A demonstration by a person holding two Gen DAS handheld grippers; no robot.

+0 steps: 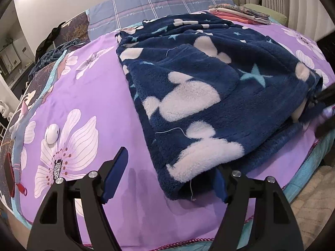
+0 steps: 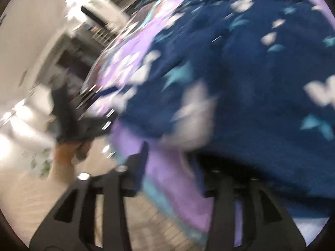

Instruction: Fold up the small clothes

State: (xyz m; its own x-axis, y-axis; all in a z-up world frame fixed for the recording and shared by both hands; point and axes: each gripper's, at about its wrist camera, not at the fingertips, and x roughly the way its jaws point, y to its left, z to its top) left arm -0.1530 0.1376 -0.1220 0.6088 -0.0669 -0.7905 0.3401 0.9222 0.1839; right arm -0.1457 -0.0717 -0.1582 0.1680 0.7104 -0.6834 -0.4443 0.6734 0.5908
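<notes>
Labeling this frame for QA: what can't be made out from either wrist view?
- Right gripper: right wrist view is motion-blurred; the fleece garment covers its right finger, so any contact is unclear.
- In the left wrist view it sits at the right edge, blurred and cut off.
- Left gripper: fleece corner overlaps its right finger.
- Folded stack: too small to count.

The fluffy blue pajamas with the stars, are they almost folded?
Partly. Done: a stack of folded clothes sits at the far side of the bed. In hand: the blue fleece garment already lies doubled over in layers; the left gripper is open with the garment's near corner between its fingers, and the right gripper is at the garment's other edge, too blurred to judge. Left: finishing the fold and stacking it.
</notes>
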